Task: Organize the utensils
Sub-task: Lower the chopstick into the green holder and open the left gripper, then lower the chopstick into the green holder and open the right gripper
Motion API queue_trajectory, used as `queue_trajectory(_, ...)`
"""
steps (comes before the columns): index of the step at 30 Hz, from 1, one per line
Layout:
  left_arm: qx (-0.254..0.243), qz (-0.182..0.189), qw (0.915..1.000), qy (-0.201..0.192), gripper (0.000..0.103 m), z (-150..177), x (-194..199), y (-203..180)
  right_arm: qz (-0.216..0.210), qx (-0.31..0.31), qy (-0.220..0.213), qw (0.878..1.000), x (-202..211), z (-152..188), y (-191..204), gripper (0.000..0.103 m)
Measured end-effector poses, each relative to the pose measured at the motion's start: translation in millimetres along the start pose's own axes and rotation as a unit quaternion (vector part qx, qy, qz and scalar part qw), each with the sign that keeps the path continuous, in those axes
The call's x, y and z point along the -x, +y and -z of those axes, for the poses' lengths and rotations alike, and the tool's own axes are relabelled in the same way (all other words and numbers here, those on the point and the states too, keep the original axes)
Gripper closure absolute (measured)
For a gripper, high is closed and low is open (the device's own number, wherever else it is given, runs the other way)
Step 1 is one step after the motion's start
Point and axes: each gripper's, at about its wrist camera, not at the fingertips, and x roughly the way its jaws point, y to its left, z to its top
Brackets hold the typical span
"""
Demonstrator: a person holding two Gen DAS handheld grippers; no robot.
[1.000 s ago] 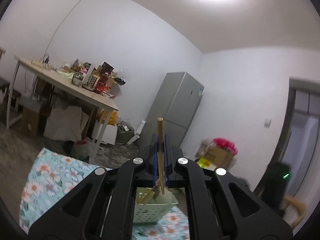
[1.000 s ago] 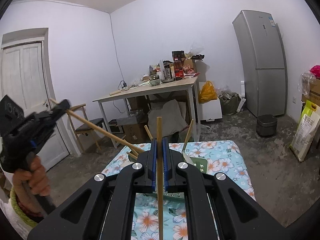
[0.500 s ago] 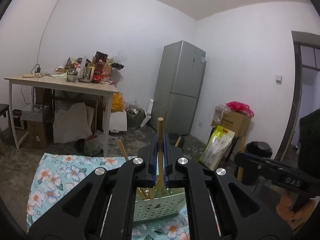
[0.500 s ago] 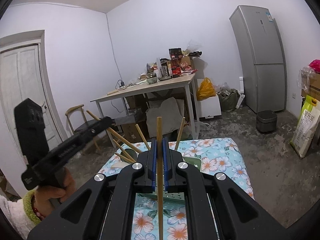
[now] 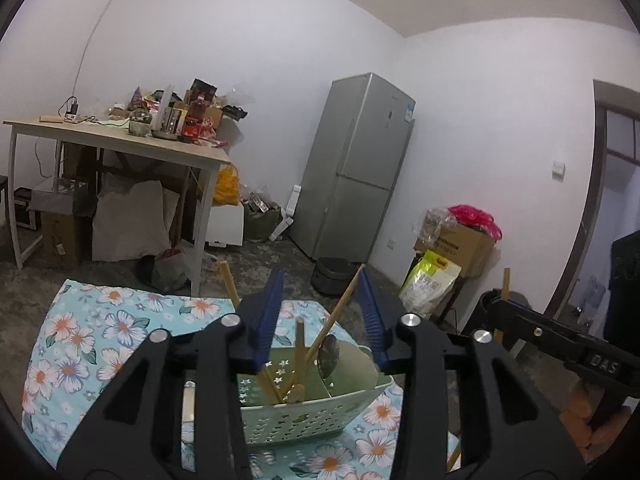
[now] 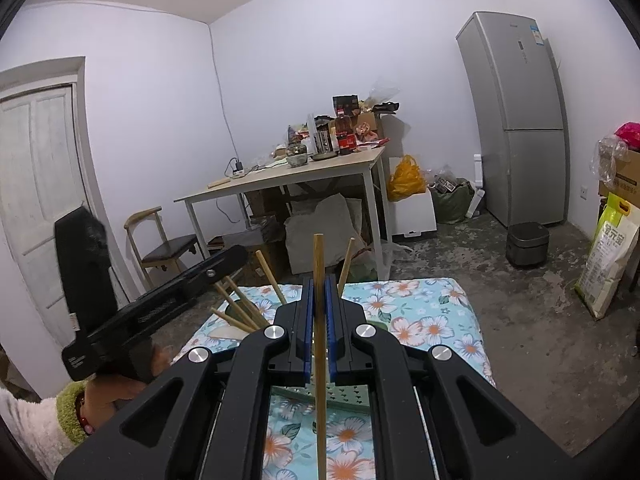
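The left hand-held gripper (image 5: 320,312) is pointed slightly downward, its blue-padded jaws opening with nothing pressed between them. The right hand-held gripper (image 6: 319,320) is held level-low, jaws clamped together.

Lived-in home room: fridge (image 5: 356,168), cluttered table (image 5: 120,144), rice cooker (image 6: 527,244).

The basket's (image 5: 304,420) left end is hidden behind the left gripper's (image 5: 320,320) body, and in the right wrist view the right gripper (image 6: 319,332) covers most of it. The held chopstick's (image 6: 319,360) lower end runs off the bottom edge. The clutter on the far worktop (image 6: 304,168) is too small to tell apart.
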Motion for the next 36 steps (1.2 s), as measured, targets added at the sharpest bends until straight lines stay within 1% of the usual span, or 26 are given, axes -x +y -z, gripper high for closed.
queue_trajectory(4,0.009,-0.005,0.9999,-0.007,0.055,-3.4,16.1,4.8,-0.005,0.001,-0.006,1.0,-0.3,-6.8,0.7,0.097)
queue_trajectory(6,0.01,-0.009,0.9999,-0.011,0.047,-4.8,27.1,6.3,-0.007,0.004,-0.012,1.0,0.7,-12.3,2.3,0.097)
queue_trajectory(7,0.012,-0.01,0.9998,-0.013,0.046,-4.6,35.7,8.6,-0.008,0.006,-0.016,1.0,1.5,-15.9,3.8,0.097)
queue_trajectory(11,0.012,-0.017,0.9997,-0.01,0.033,2.9,60.6,14.2,-0.017,0.02,-0.038,0.999,8.5,-33.8,12.2,0.097)
queue_trajectory(14,0.019,-0.021,0.9996,0.007,0.025,15.4,73.8,21.7,-0.031,0.028,-0.055,0.998,12.2,-47.6,20.3,0.097)
queue_trajectory(17,0.029,-0.028,0.9986,0.035,0.02,35.5,82.1,30.4,-0.039,0.05,-0.081,0.995,16.1,-64.7,34.5,0.097)
queue_trajectory(20,0.046,-0.039,0.9963,0.061,0.019,57.1,88.4,40.2,-0.046,0.079,-0.109,0.99,11.2,-85.4,53.5,0.097)
queue_trajectory(23,0.062,-0.052,0.9937,0.078,0.018,70.9,92.5,51.8,-0.054,0.092,-0.125,0.986,1.2,-98.7,64.3,0.097)
queue_trajectory(26,0.075,-0.064,0.9912,0.088,0.018,81.1,96.4,61.7,-0.059,0.106,-0.135,0.983,-19.2,-105.8,73.5,0.097)
queue_trajectory(28,0.076,-0.073,0.9904,0.089,0.017,84.2,98.3,65.1,-0.062,0.111,-0.131,0.983,-37.3,-104.6,75.6,0.097)
queue_trajectory(31,0.072,-0.083,0.9903,0.085,0.016,85.7,100.8,69.2,-0.055,0.119,-0.116,0.985,-63.2,-92.7,72.5,0.097)
queue_trajectory(33,0.065,-0.087,0.9908,0.08,0.015,85.9,103.7,69.6,-0.039,0.129,-0.107,0.985,-82.1,-80.3,68.7,0.097)
queue_trajectory(34,0.061,-0.09,0.9911,0.078,0.014,85.4,104.8,70.1,-0.024,0.134,-0.095,0.986,-94.2,-72.0,65.6,0.097)
queue_trajectory(36,0.055,-0.093,0.9913,0.076,0.014,84.8,105.8,70.5,-0.015,0.129,-0.072,0.989,-107.2,-60.5,58.8,0.097)
